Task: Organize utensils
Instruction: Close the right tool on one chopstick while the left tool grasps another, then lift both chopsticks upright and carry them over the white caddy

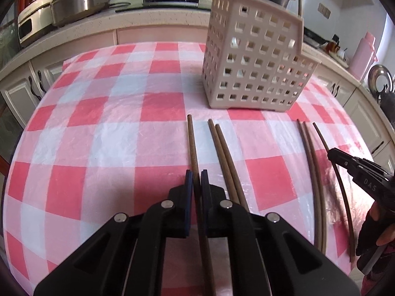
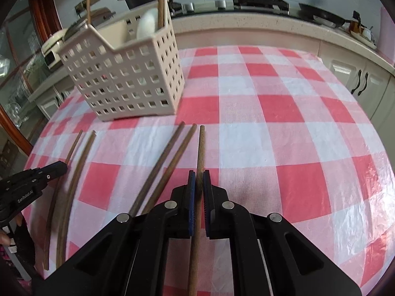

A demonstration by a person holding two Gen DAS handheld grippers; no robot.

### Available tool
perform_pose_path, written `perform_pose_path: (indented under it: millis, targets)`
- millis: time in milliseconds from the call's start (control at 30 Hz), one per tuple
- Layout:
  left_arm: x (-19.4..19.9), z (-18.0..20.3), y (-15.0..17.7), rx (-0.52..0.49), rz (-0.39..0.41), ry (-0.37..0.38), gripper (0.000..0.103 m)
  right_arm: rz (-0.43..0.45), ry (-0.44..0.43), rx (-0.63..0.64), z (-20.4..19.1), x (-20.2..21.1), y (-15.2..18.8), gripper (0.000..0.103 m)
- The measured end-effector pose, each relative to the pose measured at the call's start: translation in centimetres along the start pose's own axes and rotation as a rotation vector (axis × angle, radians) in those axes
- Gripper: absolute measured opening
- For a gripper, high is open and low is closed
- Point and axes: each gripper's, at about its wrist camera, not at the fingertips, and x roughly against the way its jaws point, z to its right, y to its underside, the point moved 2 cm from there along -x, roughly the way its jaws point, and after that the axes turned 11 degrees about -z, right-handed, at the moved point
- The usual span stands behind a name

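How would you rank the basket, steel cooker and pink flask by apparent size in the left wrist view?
1. basket
2. steel cooker
3. pink flask
The basket sits nearest the camera, so true sizes are unsure.

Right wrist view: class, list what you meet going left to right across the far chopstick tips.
Lone chopstick → close pair → spread pair → held chopstick, in the right gripper.

Left hand-held gripper (image 1: 196, 181) around chopstick (image 1: 192, 145)
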Motion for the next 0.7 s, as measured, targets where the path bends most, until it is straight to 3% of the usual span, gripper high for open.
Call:
perform_pose_path:
  millis: [700]
  targets:
    - [13.1, 0.6, 2.3, -0.032, 0.363, -0.016, 0.006, 0.287, -0.052, 0.055, -3.0, 11.7, 0.5, 0.006]
